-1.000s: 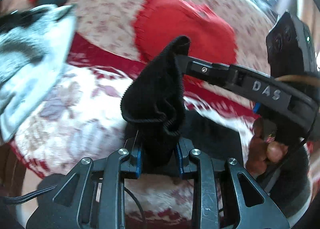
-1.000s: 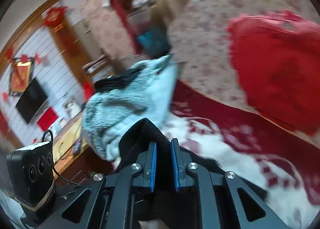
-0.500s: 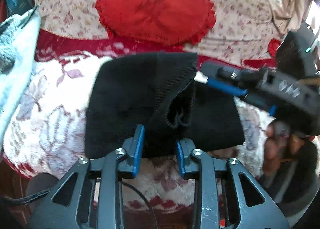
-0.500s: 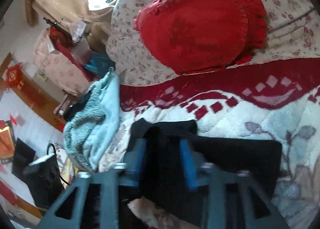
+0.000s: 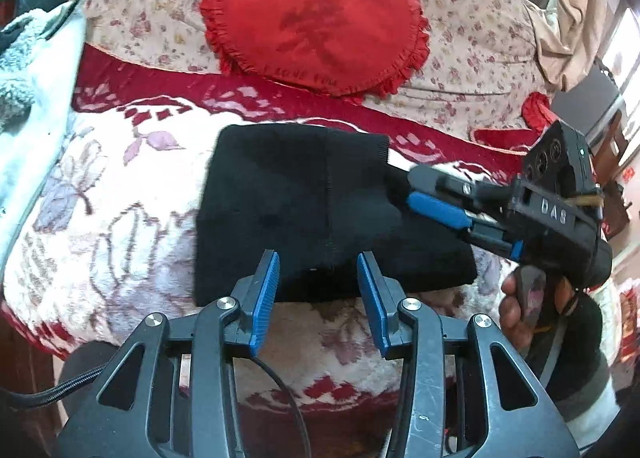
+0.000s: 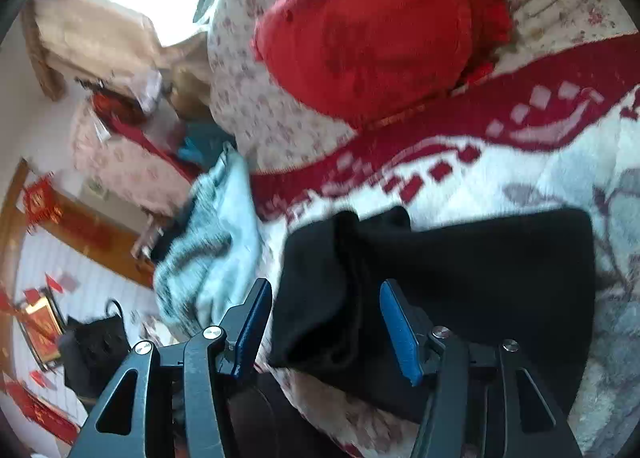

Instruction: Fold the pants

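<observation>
A: At nine o'clock in the left wrist view a pale fleece (image 5: 28,70) is seen draped off the blanket (image 5: 104,194). At centre the pants (image 5: 304,218) are laid flat as a black rectangle, where a second ago they were bunched and lifted in both tools.

B: And the tools?

A: The left gripper (image 5: 316,290), at six o'clock, is seen with its jaws opening; the near hem lies just beyond the blue pads (image 5: 266,294), which are clear of it. A second ago they were clamped on the cloth. At three o'clock the right gripper (image 5: 424,190) is spread, its jaws opening too. One pad rests by the pants' right edge, and nothing is pinched. The hand (image 5: 532,294) on its handle is seen at four o'clock.

B: What is meant for the fold?

A: The last fold is judged released, with the pants set down on the blanket. One corner, at eleven o'clock of the pants in the right wrist view, is left rumpled (image 6: 348,234).

B: The setting?

A: A plush red-and-white flowered blanket is spread over a sofa or bed; which cannot be told. A red heart cushion (image 5: 316,14) is propped at twelve o'clock against floral upholstery (image 5: 472,26). Red ornaments (image 6: 40,202) on a wood-trimmed wall are seen at nine o'clock in the right wrist view.
</observation>
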